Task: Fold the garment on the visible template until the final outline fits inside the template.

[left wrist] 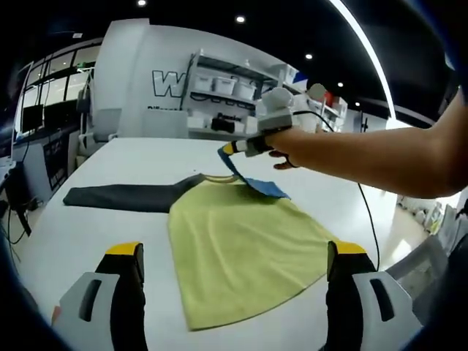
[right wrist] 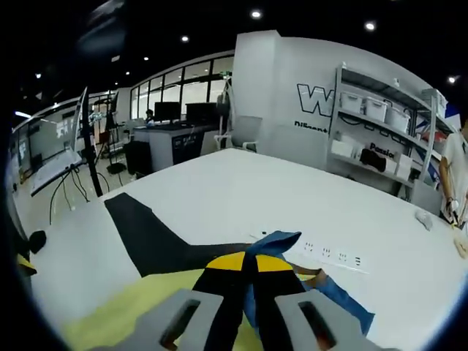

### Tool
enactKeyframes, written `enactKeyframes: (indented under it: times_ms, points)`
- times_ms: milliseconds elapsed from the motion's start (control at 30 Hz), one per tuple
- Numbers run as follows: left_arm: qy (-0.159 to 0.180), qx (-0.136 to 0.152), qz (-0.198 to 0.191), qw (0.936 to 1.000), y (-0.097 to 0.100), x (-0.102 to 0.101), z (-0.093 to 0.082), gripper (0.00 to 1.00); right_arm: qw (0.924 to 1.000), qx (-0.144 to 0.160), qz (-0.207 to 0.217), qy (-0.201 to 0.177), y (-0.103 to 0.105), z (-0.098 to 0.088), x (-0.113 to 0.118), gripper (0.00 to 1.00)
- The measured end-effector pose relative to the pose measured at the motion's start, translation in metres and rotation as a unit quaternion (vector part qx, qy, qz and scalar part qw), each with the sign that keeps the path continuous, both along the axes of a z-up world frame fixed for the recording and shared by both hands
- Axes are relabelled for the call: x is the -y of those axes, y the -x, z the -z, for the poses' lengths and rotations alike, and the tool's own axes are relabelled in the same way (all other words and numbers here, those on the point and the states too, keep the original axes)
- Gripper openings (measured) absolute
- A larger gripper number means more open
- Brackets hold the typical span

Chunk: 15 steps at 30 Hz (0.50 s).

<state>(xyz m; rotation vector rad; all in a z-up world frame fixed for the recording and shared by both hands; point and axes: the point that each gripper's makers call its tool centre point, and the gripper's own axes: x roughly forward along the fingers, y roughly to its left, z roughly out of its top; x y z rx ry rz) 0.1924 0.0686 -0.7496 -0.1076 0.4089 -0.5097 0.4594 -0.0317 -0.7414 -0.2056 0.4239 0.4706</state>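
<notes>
A shirt lies flat on the white table (left wrist: 110, 157). Its body (left wrist: 241, 241) is yellow-green, and a dark grey sleeve (left wrist: 124, 197) stretches out to the left. My right gripper (left wrist: 228, 149) is shut on the blue sleeve (left wrist: 259, 184) and lifts it off the table above the collar. In the right gripper view the same gripper (right wrist: 256, 270) pinches the blue sleeve (right wrist: 333, 292), with the dark sleeve (right wrist: 146, 234) and yellow body (right wrist: 117, 318) beneath. My left gripper (left wrist: 234, 252) hangs open over the near hem, nothing between its jaws.
A white power strip (right wrist: 329, 256) lies on the table beyond the collar, and a thin cable (left wrist: 367, 219) runs off the right side. Shelves with white bins (left wrist: 227, 88) stand behind the table. Desks with monitors (right wrist: 172, 117) are at the far left. A person (right wrist: 457, 175) stands at the right.
</notes>
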Motion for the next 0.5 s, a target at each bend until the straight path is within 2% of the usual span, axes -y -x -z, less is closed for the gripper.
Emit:
enactKeyframes:
  times_ms: [233,300,367,500]
  points:
    - [0.002,-0.002,0.0,1.0,0.0,0.0,0.0,0.97,0.9992,-0.006,-0.037,0.013,0.008,0.011,-0.031,0.0]
    - [0.001,-0.004,0.002,1.0,0.001,0.0,0.002,0.97,0.9986,-0.011,-0.048,0.021,0.012,0.019,-0.042,0.0]
    - [0.0,-0.004,0.002,1.0,0.001,0.0,0.001,0.97,0.9984,-0.015,-0.051,0.021,0.013,0.022,-0.045,0.0]
    - [0.0,-0.006,0.002,1.0,0.001,0.0,0.003,0.96,0.9967,-0.029,-0.066,0.035,0.017,0.042,-0.061,0.0]
